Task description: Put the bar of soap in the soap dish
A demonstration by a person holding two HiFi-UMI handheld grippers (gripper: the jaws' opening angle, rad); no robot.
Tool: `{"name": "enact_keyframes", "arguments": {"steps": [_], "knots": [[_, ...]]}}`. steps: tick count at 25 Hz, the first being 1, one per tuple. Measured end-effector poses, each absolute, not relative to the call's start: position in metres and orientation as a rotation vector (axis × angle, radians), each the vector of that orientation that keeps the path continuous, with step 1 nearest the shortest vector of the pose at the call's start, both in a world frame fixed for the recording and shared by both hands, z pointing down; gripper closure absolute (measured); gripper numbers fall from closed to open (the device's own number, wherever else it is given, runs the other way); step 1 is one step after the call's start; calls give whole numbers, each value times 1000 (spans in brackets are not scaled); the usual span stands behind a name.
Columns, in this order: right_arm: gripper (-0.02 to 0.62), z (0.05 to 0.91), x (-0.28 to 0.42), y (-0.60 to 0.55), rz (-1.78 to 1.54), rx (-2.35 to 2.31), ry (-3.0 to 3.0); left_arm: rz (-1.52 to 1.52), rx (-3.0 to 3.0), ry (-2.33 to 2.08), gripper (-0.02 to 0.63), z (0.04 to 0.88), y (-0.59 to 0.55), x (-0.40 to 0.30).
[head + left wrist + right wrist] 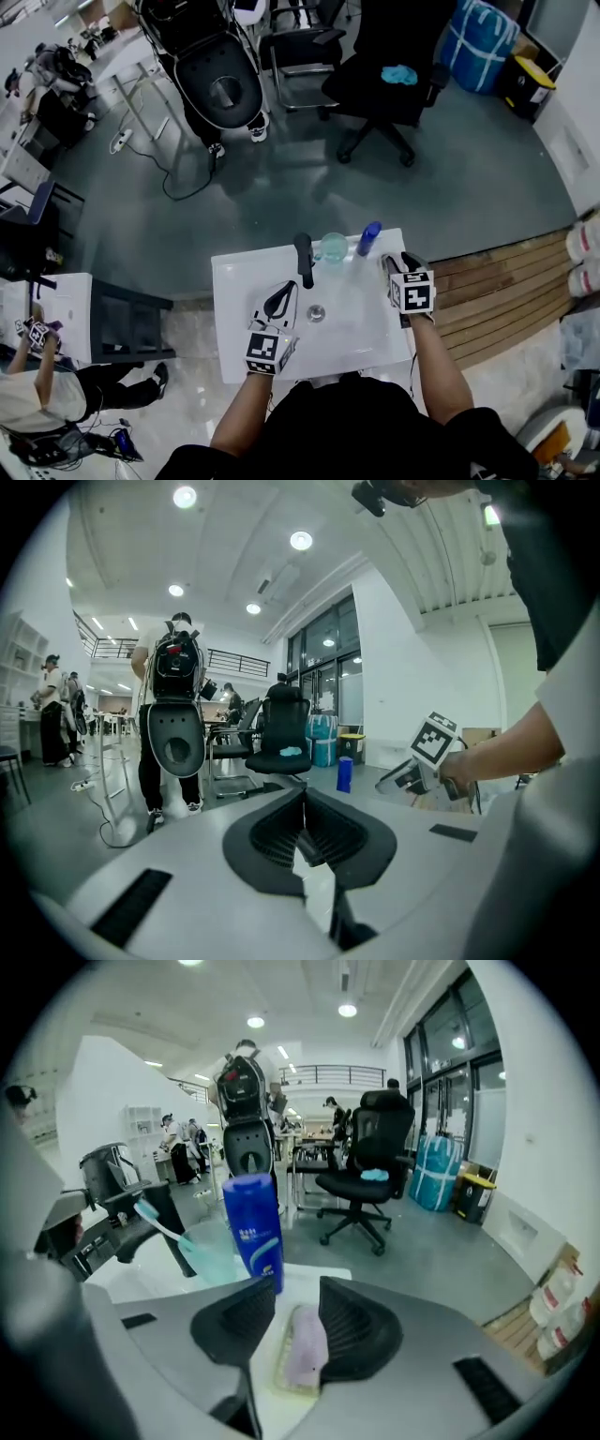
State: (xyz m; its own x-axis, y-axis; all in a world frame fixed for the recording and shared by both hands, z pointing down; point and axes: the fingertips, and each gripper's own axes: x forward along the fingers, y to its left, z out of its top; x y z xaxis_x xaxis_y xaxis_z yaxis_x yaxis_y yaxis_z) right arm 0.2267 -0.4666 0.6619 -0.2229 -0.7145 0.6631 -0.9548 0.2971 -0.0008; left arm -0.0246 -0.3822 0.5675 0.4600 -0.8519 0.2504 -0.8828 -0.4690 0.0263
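Jaws of my right gripper [295, 1290] stand well apart, with nothing pressed between the pads. Looking down through the gap I see the soap [306, 1342], a pale lilac bar. It lies lengthwise along the line I point, below the jaws and a little toward the right-hand pad, whose edge hides one side of the bar. Neither pad seems to touch it. The bar sits in the dish [279, 1365], a shallow yellowish tray whose rim shows round the bar's near end and left side.

So I judge the main step done: the soap is in the dish and out of my grip. What is left, I think, is only to lift this gripper clear without nudging the bar or the tray.

Just beyond the dish stands a blue bottle [253, 1227], and left of it a clear cup [208, 1252] with a toothbrush in it, then the dark tap [304, 258]. All of it sits on the white sink [370, 328].

On my left gripper [302, 801] the tips meet and hold nothing. It hangs over the basin near the drain, well apart from the soap.
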Motion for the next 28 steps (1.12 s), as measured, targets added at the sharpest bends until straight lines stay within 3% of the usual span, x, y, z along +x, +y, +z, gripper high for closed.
{"name": "enact_keyframes", "arguments": {"steps": [9,17,28], "knots": [[570,546,211,-443,240,1691,-2192,214,2610,-1500,584,537,-385,-15],[577,496,199,-415,27,1775,-2285,175,2626,-1482,584,524,-381,-12],[578,479,191,-404,6,1792,-2325,146,2645,-1487,584,513,-380,-12]]}}
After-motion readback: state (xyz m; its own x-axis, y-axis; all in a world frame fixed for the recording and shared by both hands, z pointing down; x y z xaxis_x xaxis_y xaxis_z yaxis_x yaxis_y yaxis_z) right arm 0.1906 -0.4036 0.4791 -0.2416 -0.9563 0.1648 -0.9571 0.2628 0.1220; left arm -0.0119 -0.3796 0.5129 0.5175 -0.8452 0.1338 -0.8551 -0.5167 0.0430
